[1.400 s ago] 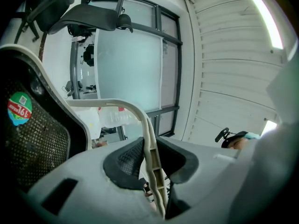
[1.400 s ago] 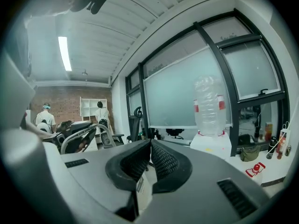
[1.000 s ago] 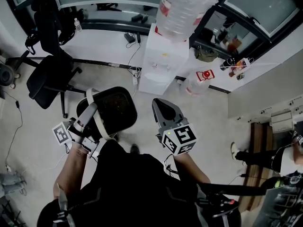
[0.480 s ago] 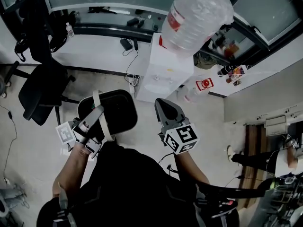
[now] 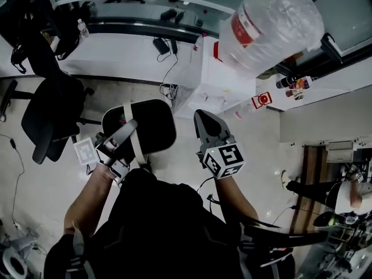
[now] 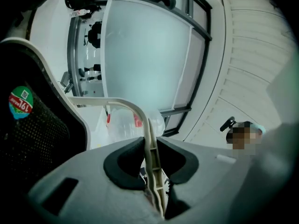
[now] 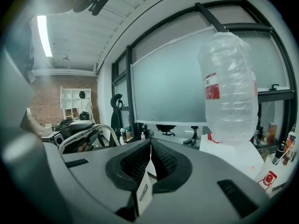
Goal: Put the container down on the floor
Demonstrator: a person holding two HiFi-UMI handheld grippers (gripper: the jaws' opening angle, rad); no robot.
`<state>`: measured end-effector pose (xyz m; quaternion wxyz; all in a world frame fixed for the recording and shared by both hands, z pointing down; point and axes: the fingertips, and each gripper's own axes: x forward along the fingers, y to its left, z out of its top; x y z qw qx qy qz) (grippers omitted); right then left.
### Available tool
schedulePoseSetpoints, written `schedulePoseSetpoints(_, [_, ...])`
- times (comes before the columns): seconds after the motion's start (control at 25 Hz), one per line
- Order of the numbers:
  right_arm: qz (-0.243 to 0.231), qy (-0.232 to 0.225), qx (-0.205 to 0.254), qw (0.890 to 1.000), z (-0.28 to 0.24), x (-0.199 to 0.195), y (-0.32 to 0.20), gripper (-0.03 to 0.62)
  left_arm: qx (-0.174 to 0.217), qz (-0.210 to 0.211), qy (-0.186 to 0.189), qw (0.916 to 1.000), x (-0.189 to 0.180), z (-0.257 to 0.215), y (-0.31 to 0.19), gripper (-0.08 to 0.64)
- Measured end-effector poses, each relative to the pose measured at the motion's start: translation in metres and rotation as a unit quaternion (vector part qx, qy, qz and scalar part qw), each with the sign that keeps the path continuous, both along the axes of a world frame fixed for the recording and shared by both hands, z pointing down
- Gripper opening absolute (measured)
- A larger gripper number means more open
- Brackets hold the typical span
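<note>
The container [image 5: 148,125] is a black mesh basket with a white rim and a white handle [image 5: 136,144]. It hangs above the floor at centre left in the head view. My left gripper [image 5: 129,133] is shut on that handle. In the left gripper view the thin handle [image 6: 117,103] runs between the pressed pads of the gripper [image 6: 152,161], and the mesh wall [image 6: 32,139] fills the left side. My right gripper [image 5: 204,118] is beside the container, shut, apart from it. A small white slip [image 7: 144,190] sticks out of the right gripper [image 7: 150,158].
A white water dispenser [image 5: 228,83] with a big clear bottle [image 5: 273,22] stands ahead on the right. A black office chair [image 5: 49,106] is at the left. Cables [image 5: 168,68] trail along the white ledge. A person's foot [image 5: 289,182] shows at the right.
The container stays hanging from the left gripper. Both grippers have drifted slightly right and up in the head view, and the dispenser and chair have slid rightward behind them.
</note>
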<state>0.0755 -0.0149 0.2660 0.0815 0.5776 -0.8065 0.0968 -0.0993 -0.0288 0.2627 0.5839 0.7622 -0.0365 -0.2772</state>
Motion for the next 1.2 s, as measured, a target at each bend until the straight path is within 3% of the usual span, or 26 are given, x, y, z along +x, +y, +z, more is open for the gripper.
schedulePoseSetpoints(0.2, [0.015,-0.005,-0.003,1.000,0.002,-0.017,-0.045,0.009,0.008,0.030,-0.011,0.9995,-0.004,0.007,-0.036,0.080])
schedulePoseSetpoints(0.4, [0.021,-0.002,-0.018,1.000,0.006,-0.020,-0.056,0.009,0.011,0.031,-0.020,0.9992,0.006,0.013,-0.050,0.080])
schedulePoseSetpoints(0.6, [0.023,-0.012,-0.027,0.999,0.008,-0.004,-0.069,0.009,0.009,0.026,-0.027,0.9993,0.018,0.019,-0.058,0.080])
schedulePoseSetpoints(0.8, [0.006,-0.020,-0.025,0.999,0.014,0.043,-0.087,0.009,0.009,0.024,-0.034,0.9991,0.030,0.024,-0.068,0.080])
schedulePoseSetpoints(1.2, [-0.015,-0.019,-0.034,0.999,0.002,0.027,-0.090,0.009,0.011,0.022,-0.048,0.9986,0.051,0.032,-0.090,0.080])
